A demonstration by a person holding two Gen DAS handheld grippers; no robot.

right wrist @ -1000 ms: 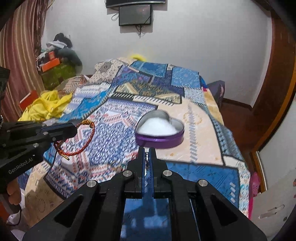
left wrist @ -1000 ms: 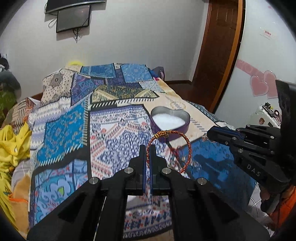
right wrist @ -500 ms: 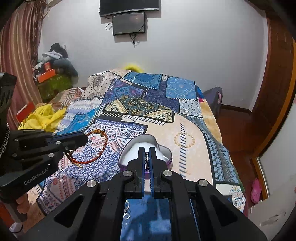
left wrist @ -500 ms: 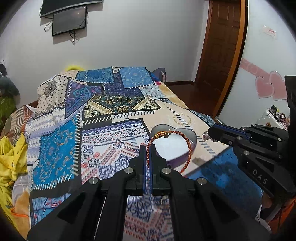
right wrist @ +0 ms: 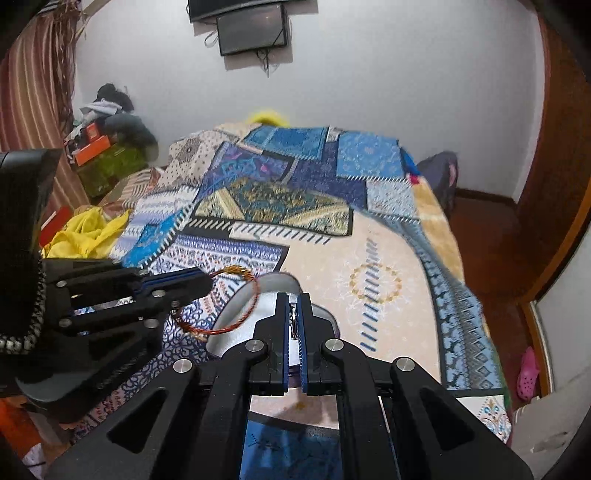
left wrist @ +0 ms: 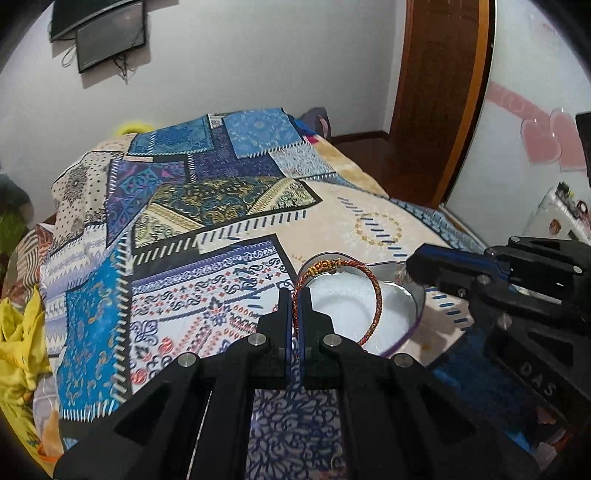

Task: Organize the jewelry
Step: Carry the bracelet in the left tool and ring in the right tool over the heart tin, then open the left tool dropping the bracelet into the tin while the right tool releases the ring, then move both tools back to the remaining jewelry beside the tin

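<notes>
Bracelet (left wrist: 338, 299) now over half-hidden tin (left wrist: 413, 295).

Even soft indoor light, fisheye bending, dark vignetted corners, slight motion blur

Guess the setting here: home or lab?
Home, most likely a bedroom: a bed under a blue patchwork-print bedspread, a dark wall-mounted screen, a brown wooden door, and yellow crumpled clothing beside the bed.

tongs 2 (left wrist: 294, 295) (right wrist: 294, 301) — bracelet 1 (left wrist: 373, 291) — heart tin 1 (left wrist: 413, 295) — wall screens 2 (right wrist: 252, 29) — quilt 1 (left wrist: 221, 206)
</notes>
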